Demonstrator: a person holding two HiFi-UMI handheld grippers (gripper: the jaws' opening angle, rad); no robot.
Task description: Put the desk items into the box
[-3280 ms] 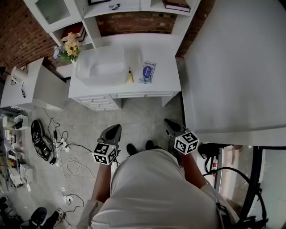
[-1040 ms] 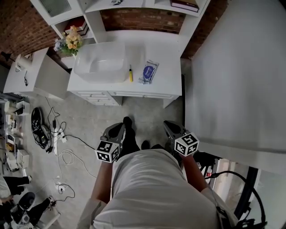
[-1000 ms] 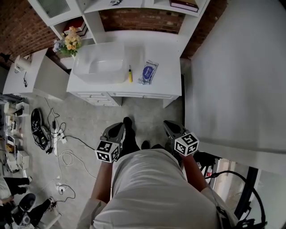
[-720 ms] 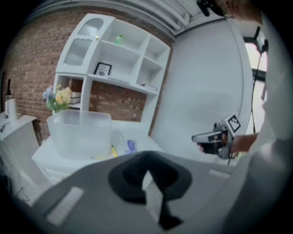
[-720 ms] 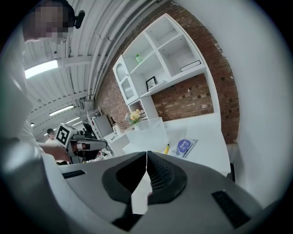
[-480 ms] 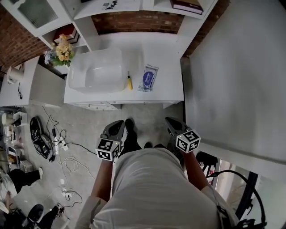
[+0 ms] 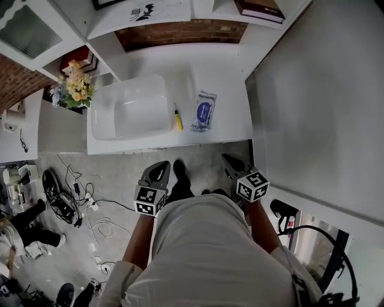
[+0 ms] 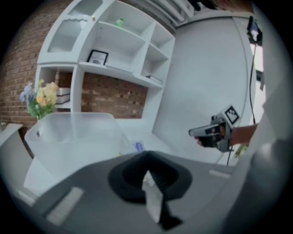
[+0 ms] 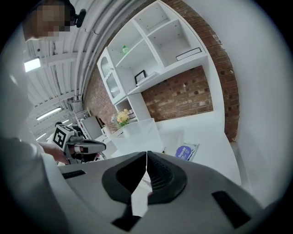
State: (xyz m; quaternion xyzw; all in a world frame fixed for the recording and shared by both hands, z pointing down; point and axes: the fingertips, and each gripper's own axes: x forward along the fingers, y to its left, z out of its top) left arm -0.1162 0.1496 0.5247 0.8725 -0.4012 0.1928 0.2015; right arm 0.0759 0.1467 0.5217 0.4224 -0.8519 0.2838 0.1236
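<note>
A clear plastic box (image 7: pixel 129 114) stands on the left half of the white desk (image 7: pixel 231 129). Right of it lie a small yellow pen-like item (image 7: pixel 178 118) and a blue-and-white packet (image 7: pixel 204 111). My left gripper (image 7: pixel 158 172) and right gripper (image 7: pixel 231 162) hang over the floor in front of the desk, both shut and holding nothing. The left gripper view shows the box (image 8: pixel 73 135), the packet (image 8: pixel 138 146) and the right gripper (image 8: pixel 211 132) beyond the shut left gripper (image 8: pixel 146 161). The right gripper view shows the packet (image 9: pixel 185 151), the box (image 9: pixel 137 132) and the left gripper (image 9: pixel 78 146).
A flower bunch (image 7: pixel 72 90) stands left of the box. Shelves with a book (image 7: pixel 258 7) rise behind the desk. A large white panel (image 7: pixel 324 90) flanks the right side. Cables (image 7: pixel 84 204) and a person's legs (image 7: pixel 24 225) are on the floor at the left.
The desk has come nearer and lower in the head view. Both grippers have travelled forward towards it, still shut and side by side.
</note>
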